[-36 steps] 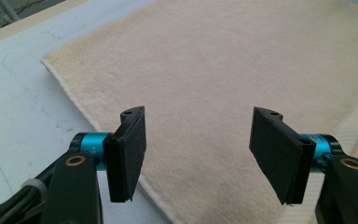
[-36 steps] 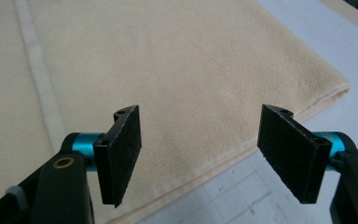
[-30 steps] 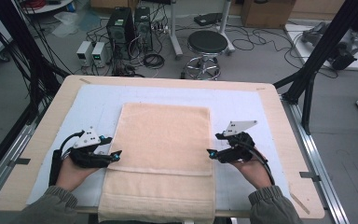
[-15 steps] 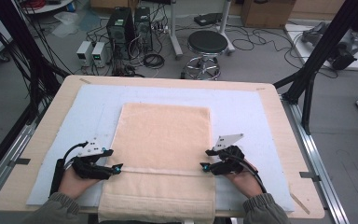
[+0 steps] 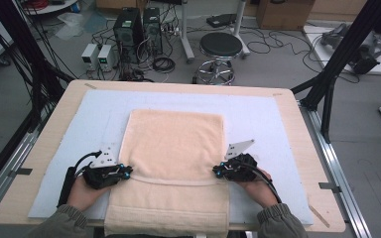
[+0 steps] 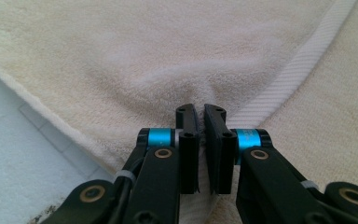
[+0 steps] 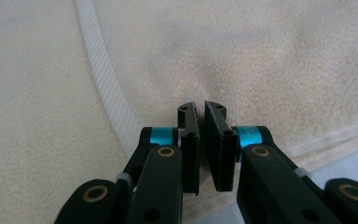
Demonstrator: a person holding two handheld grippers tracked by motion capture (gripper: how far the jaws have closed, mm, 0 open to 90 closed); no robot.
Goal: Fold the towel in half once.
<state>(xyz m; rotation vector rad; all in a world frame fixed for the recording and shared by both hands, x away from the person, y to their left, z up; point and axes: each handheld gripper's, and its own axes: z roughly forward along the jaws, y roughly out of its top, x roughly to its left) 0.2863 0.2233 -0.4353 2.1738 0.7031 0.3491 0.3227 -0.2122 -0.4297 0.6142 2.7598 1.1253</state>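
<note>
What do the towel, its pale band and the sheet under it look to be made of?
Towel: looks like cotton terry, cream, matte, with a fuzzy looped pile in both gripper views. Its band: flat woven strip, whiter, finely ribbed. Sheet on the wooden table: pale blue-white, matte and faintly grainy; possibly foam or felt, hard to say.

- Left hand enters from the bottom edge, holding the left gripper low, tips pointing inward to the right, jaws pinched nearly together
- Right hand mirrors it; right gripper points left, jaws likewise pinched
</note>
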